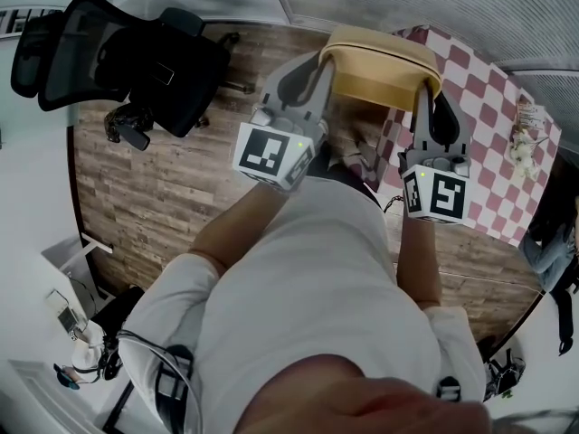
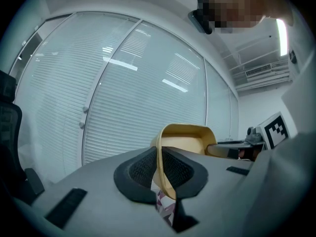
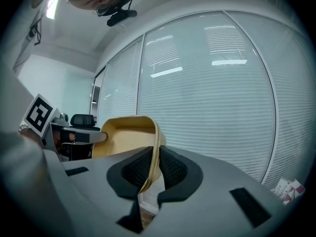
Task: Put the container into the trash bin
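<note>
Container: tan, open, tray-like, held aloft ahead of person, over edge of checkered cloth (probably desk cover; view warped) and wood floor. Left gripper clenched on its left wall, right gripper clenched on right wall, thin wall pinched between pads. Trash bin in no view. Judged step: carrying. Hold grippers level, spacing constant, so wall neither buckles nor slips. Release both together, only above bin.

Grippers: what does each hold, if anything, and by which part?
One tan container: left gripper clamps its left side wall, right gripper its right side wall.
</note>
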The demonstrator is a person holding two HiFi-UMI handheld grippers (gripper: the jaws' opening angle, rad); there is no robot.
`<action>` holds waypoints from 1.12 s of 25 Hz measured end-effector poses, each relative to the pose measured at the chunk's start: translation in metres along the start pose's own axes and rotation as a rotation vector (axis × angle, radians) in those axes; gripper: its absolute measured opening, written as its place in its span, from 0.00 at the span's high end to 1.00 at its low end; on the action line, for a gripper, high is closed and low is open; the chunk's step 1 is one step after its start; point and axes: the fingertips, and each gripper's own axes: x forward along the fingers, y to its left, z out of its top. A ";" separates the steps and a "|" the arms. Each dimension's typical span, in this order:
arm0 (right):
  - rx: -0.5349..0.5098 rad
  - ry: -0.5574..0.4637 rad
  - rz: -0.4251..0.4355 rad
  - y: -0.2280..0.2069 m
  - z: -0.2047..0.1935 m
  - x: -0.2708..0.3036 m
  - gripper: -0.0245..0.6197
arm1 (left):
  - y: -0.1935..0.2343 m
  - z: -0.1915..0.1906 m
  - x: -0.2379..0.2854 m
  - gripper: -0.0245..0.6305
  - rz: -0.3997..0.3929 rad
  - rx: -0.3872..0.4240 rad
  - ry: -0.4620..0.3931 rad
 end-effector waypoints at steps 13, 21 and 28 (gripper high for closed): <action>-0.005 0.037 -0.024 0.019 -0.004 0.038 0.88 | 0.045 -0.004 0.012 0.88 -0.030 -0.015 0.017; -0.006 0.054 -0.033 0.017 -0.006 0.052 0.88 | 0.056 -0.005 0.022 0.88 -0.038 -0.033 0.029; -0.016 0.048 -0.043 0.002 -0.004 0.063 0.88 | 0.056 -0.005 0.042 0.88 -0.056 -0.042 0.028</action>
